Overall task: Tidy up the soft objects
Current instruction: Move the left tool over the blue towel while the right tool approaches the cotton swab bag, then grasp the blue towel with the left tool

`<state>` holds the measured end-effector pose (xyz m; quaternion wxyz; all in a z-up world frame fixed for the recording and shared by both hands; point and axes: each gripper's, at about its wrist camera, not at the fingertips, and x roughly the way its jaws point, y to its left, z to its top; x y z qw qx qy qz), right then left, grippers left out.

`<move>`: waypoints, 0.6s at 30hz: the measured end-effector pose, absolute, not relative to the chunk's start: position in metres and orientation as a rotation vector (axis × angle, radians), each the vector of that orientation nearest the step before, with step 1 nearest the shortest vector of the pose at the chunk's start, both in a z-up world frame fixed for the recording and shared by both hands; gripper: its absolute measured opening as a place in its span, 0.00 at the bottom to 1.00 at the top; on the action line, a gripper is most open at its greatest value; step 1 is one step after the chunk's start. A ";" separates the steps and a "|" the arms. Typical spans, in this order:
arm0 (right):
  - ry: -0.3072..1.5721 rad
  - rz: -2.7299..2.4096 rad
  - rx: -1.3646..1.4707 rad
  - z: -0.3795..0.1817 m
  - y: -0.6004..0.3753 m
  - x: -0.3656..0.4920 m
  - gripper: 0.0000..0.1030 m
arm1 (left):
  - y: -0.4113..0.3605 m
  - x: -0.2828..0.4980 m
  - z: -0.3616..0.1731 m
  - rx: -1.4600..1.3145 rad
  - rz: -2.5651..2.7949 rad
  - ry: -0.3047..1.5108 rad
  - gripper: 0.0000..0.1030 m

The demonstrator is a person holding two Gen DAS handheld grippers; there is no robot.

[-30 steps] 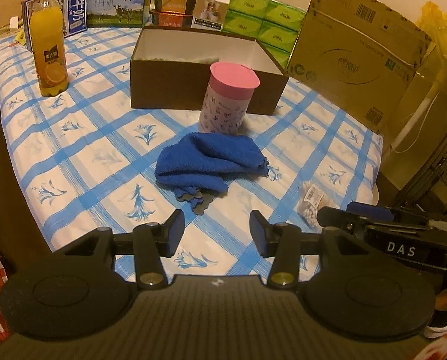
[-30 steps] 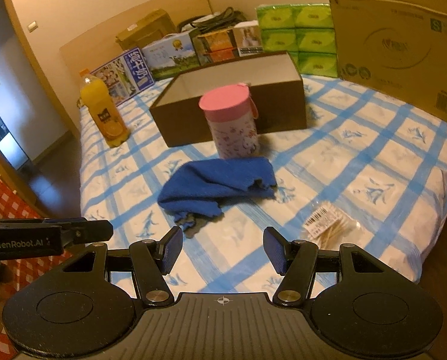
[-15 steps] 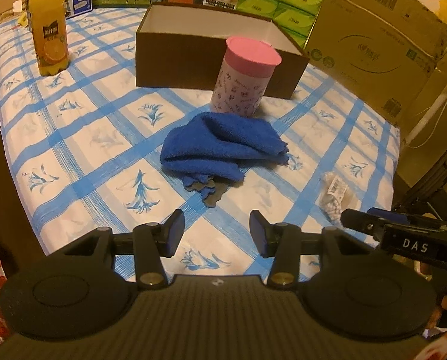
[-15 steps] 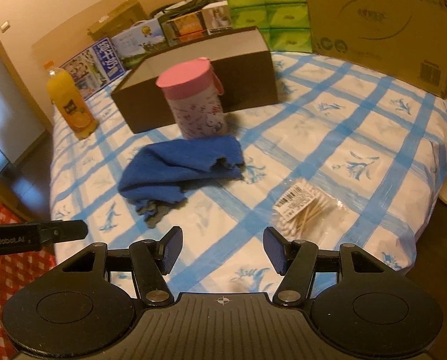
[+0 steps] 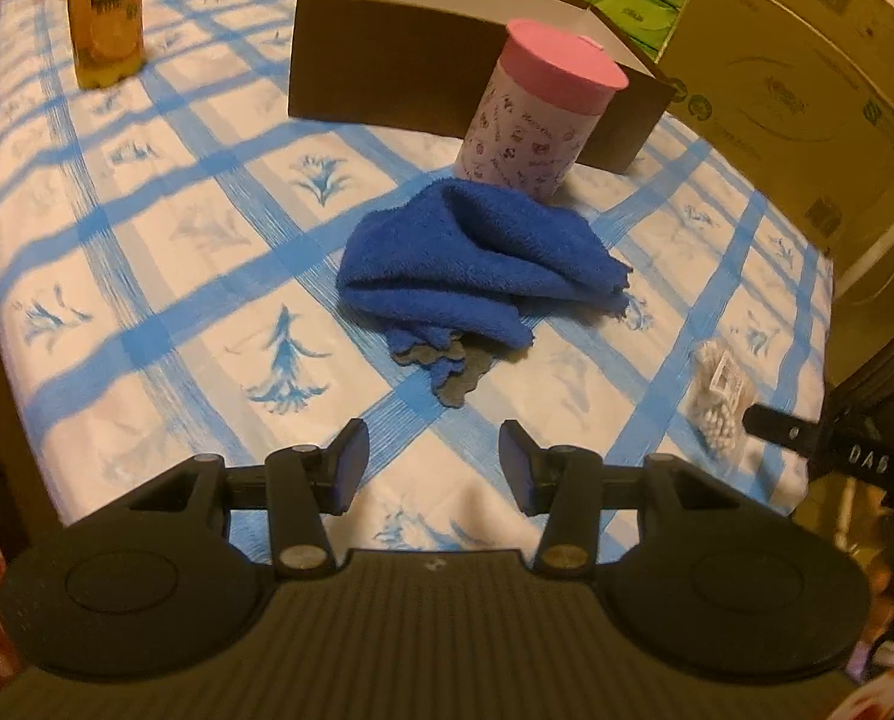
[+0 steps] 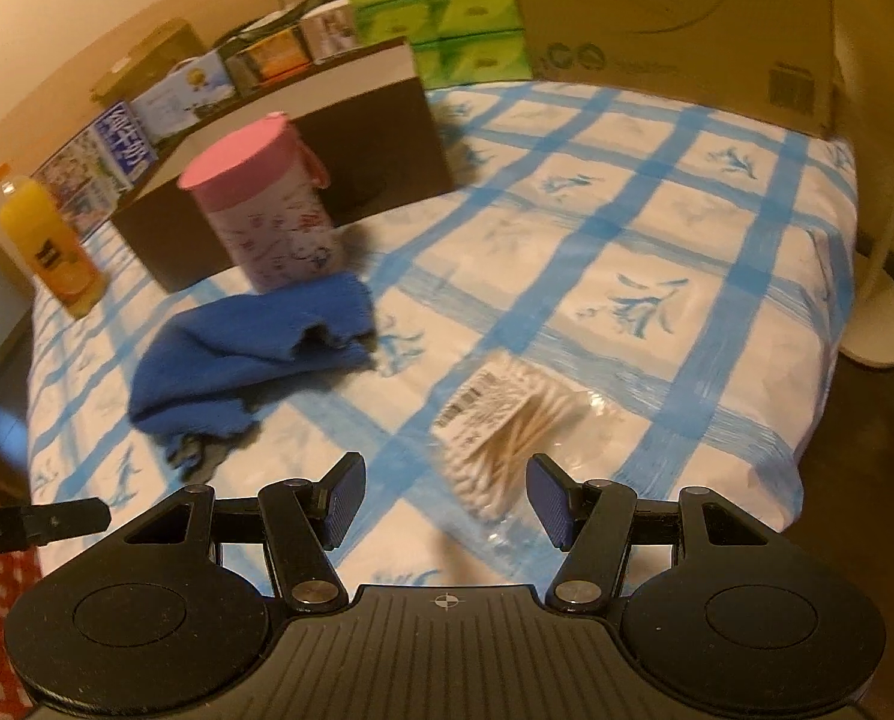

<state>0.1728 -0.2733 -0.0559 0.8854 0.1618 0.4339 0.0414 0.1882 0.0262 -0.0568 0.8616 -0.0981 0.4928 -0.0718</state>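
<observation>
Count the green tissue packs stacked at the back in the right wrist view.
6 green tissue packs show, stacked two wide and three high behind the brown box, left of the big cardboard carton. More may sit hidden behind them.

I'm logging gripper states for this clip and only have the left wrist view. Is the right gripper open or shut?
Observer: The right gripper is open, its fingers wide apart and holding nothing.
Operator: What is it pointed at?
Observer: The bag of cotton swabs lies just ahead, and its near end reaches between the fingertips. The picture is too blurred to tell whether they touch.
Operator: Is there anything past the far right edge of the checked cloth?
Observer: A round white stand base sits on the floor beside that edge.
</observation>
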 end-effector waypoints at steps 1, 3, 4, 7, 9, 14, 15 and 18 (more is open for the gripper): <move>0.905 0.078 0.340 -0.058 -0.275 0.174 0.58 | 0.027 0.192 -0.060 -0.226 -0.148 1.039 0.43; 0.910 0.061 0.351 -0.062 -0.279 0.177 0.58 | 0.030 0.199 -0.065 -0.269 -0.144 1.046 0.43; 0.911 0.053 0.355 -0.064 -0.280 0.178 0.58 | 0.031 0.204 -0.068 -0.291 -0.142 1.046 0.43; 0.913 0.028 0.362 -0.068 -0.286 0.183 0.58 | 0.034 0.217 -0.075 -0.335 -0.127 1.044 0.47; 0.914 0.011 0.367 -0.072 -0.289 0.188 0.58 | 0.035 0.225 -0.079 -0.369 -0.119 1.042 0.48; 0.931 -0.022 0.388 -0.084 -0.294 0.202 0.58 | 0.040 0.245 -0.091 -0.468 -0.097 1.037 0.54; 0.937 -0.029 0.391 -0.086 -0.294 0.204 0.58 | 0.041 0.249 -0.093 -0.489 -0.092 1.038 0.54; 0.940 -0.033 0.405 -0.093 -0.293 0.210 0.58 | 0.045 0.259 -0.102 -0.561 -0.083 1.034 0.54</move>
